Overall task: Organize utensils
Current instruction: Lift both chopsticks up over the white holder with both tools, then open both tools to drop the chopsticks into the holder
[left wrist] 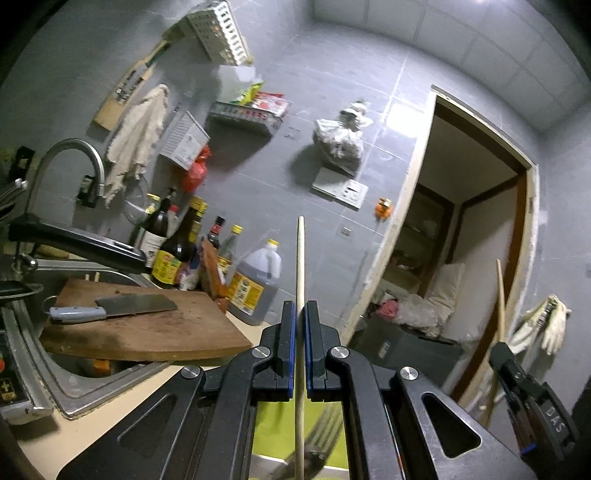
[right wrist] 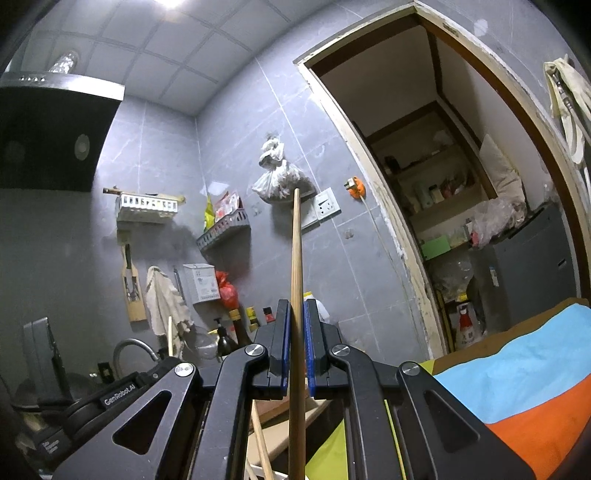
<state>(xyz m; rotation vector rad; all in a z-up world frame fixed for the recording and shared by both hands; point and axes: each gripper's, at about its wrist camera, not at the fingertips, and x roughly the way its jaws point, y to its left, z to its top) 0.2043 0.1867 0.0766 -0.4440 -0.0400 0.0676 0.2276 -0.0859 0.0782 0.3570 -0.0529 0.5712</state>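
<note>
Holding one chopstick per gripper right now, so this looks like somewhere mid-task rather than near the end. The left gripper is clamped on a pale chopstick that sticks straight up past the fingertips, and the right gripper is clamped on a darker wooden chopstick the same way, tip up toward the tiled wall. From the left wrist view you can also see the right gripper off to the side with its stick poking up by the doorway.

Neither stick is in any holder yet, so my guess is the putting-away part is all still to come. There's a white basket high on the wall that might be the target, can't say for sure. Below the left gripper there's a fork lying over something lime green, blurry, so probably more utensils left to sort. The cleaver sits on the cutting board over the sink, untouched
</note>
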